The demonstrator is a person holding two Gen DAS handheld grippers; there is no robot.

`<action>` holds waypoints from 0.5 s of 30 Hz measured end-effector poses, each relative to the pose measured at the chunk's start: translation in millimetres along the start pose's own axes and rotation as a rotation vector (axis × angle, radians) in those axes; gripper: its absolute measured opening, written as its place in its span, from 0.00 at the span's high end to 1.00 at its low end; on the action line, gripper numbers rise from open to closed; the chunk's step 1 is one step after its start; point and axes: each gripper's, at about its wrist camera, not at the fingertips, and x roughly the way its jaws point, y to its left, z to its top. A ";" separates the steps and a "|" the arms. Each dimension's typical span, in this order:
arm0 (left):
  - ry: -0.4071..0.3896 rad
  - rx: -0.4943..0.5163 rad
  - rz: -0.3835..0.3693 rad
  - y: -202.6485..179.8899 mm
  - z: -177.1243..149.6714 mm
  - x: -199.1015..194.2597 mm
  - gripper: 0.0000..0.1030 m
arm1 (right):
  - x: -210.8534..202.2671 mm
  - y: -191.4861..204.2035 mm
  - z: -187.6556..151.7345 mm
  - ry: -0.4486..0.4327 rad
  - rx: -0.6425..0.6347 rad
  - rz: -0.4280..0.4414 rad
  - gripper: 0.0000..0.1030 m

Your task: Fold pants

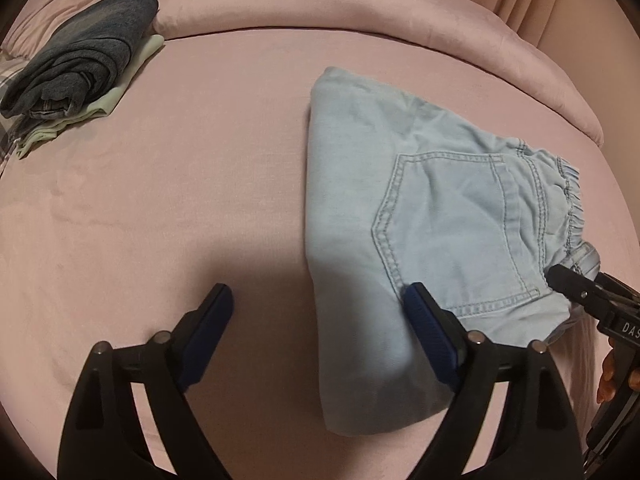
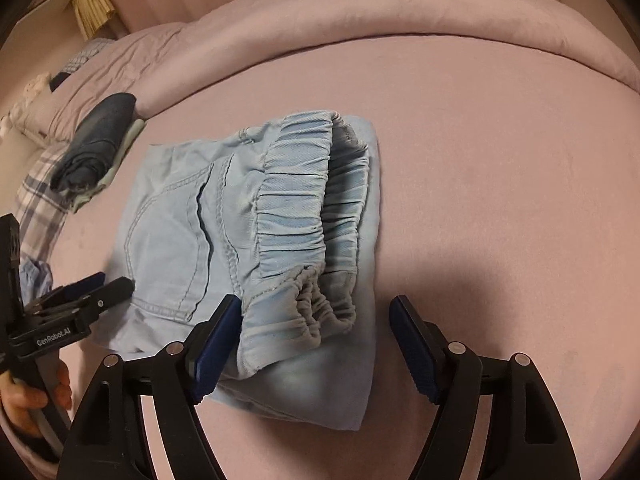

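Light blue denim pants [image 1: 432, 216] lie folded on the pink bed sheet, back pocket up, elastic waistband at the right. They also show in the right wrist view [image 2: 224, 232], waistband nearest the camera. My left gripper [image 1: 320, 312] is open, its jaws wide apart over the pants' near left edge, holding nothing. My right gripper [image 2: 316, 324] is open, its jaws wide apart around the waistband end, holding nothing. The right gripper shows in the left wrist view [image 1: 576, 284] at the waistband corner. The left gripper shows in the right wrist view [image 2: 100, 284] at the pants' left edge.
A stack of folded clothes, dark grey on pale green [image 1: 80, 68], lies at the far left of the bed; it also shows in the right wrist view [image 2: 96, 148]. A rolled pink duvet [image 1: 360, 12] runs along the back. A plaid cloth [image 2: 40, 196] lies at the left.
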 end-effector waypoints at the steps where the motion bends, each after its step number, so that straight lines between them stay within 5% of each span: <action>1: -0.002 -0.003 0.002 -0.1 -0.2 -1.7 0.14 | -0.7 1.2 1.0 0.001 -0.002 -0.006 0.27; 15: -0.073 0.010 0.045 -12.3 -13.5 -59.2 0.04 | -45.2 26.7 -10.7 -0.053 -0.023 0.005 0.26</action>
